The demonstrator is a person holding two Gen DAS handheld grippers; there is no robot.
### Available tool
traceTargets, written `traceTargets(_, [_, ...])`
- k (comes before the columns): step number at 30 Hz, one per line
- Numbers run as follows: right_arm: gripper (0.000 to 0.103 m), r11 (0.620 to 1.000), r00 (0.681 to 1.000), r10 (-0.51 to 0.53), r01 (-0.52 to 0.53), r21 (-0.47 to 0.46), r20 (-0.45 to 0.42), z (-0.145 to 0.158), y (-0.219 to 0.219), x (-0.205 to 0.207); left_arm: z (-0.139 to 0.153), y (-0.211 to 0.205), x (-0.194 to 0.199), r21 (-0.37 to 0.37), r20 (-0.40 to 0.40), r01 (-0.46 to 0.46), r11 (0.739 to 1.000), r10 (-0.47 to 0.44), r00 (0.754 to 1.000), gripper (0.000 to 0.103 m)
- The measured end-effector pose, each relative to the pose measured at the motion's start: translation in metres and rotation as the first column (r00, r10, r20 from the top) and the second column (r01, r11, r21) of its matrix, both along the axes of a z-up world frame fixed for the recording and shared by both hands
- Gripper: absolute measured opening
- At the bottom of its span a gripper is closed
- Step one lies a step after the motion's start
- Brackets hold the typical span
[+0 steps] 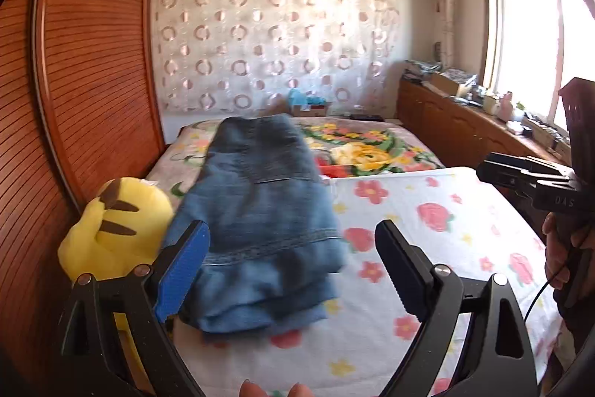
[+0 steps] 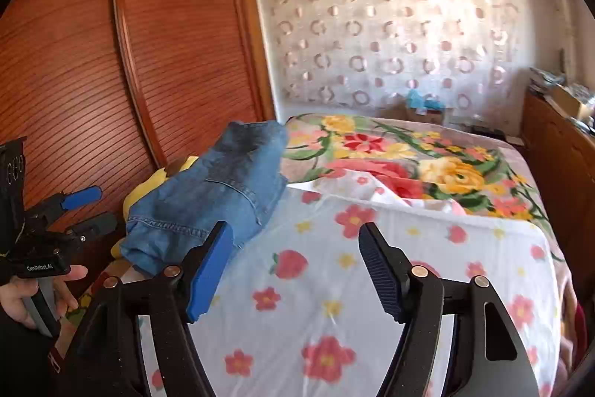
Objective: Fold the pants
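The jeans (image 1: 256,211) lie in a folded blue stack on the left side of the bed (image 1: 427,222), resting on the flowered sheet, their left edge just beside a yellow plush toy (image 1: 111,229) that sits against the wooden wardrobe (image 1: 81,62). Judging by the layers at the near edge, the fold looks done or nearly so. Denim like this should be fairly heavy and limp but not slippery; it holds a crease, yet a stack will slump if lifted by one corner. The thick seamed hem at the near edge, or both sides of the stack together, seem the safest places to grip.

The left gripper (image 1: 293,266) stands wide open above the near end of the jeans, nothing between its pads. The right gripper (image 2: 295,270) is also open and empty, over bare sheet to the right of the jeans.

The far end of the stack is blurred, so how the waistband lies is unclear. The toy hides the jeans' left edge in the right wrist view. Only fingertips of each hand (image 2: 33,296) show
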State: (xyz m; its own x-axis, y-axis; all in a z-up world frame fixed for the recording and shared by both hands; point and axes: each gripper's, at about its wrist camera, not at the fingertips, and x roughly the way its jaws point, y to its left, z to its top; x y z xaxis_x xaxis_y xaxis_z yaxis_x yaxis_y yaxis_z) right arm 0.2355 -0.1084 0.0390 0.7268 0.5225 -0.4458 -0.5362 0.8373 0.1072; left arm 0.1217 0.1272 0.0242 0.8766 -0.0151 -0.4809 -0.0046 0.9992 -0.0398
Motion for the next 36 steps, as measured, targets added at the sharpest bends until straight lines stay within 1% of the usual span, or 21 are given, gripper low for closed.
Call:
traceTargets(3, [0.076,0.999,0.998,-0.054,0.054,-0.001,0.026,0.002,-0.013,-0.027,0.004,-0.020,-0.006,-0.006,0.000,0.030,1.000,-0.030,1.000,0.091])
traceTargets(6, [0.076,0.994,0.993,-0.106,0.106,-0.001,0.047,0.007,-0.030,-0.056,0.009,-0.040,-0.012,-0.005,0.007,0.047,0.999,-0.047,0.999,0.091])
traceTargets(9, [0.076,0.988,0.986,-0.151,0.151,0.001,0.077,0.014,-0.041,-0.085,0.014,-0.055,-0.021,-0.010,0.027,0.043,0.999,-0.042,0.999,0.091])
traceTargets(11, [0.076,0.985,0.981,-0.173,0.173,0.006,0.086,0.017,-0.049,-0.104,0.018,-0.063,-0.024,-0.017,0.024,0.041,0.999,-0.041,0.999,0.091])
traceTargets(16, [0.076,0.977,0.970,-0.214,0.214,0.013,0.113,0.017,-0.057,-0.147,0.023,-0.083,-0.034,0.012,0.029,0.036,0.999,-0.036,0.999,0.091])
traceTargets(20, [0.076,0.972,0.965,-0.234,0.233,0.021,0.121,0.012,-0.055,-0.161,0.027,-0.093,-0.039,0.016,0.043,0.055,0.998,-0.056,0.998,0.091])
traceTargets(23, [0.076,0.970,0.962,-0.244,0.244,0.020,0.119,0.011,-0.050,-0.164,0.028,-0.100,-0.040,0.032,0.042,0.060,0.998,-0.061,0.997,0.091])
traceTargets(36, [0.076,0.964,0.956,-0.267,0.265,0.030,0.124,0.016,-0.061,-0.170,0.031,-0.111,-0.044,0.034,0.046,0.066,0.997,-0.068,0.997,0.091])
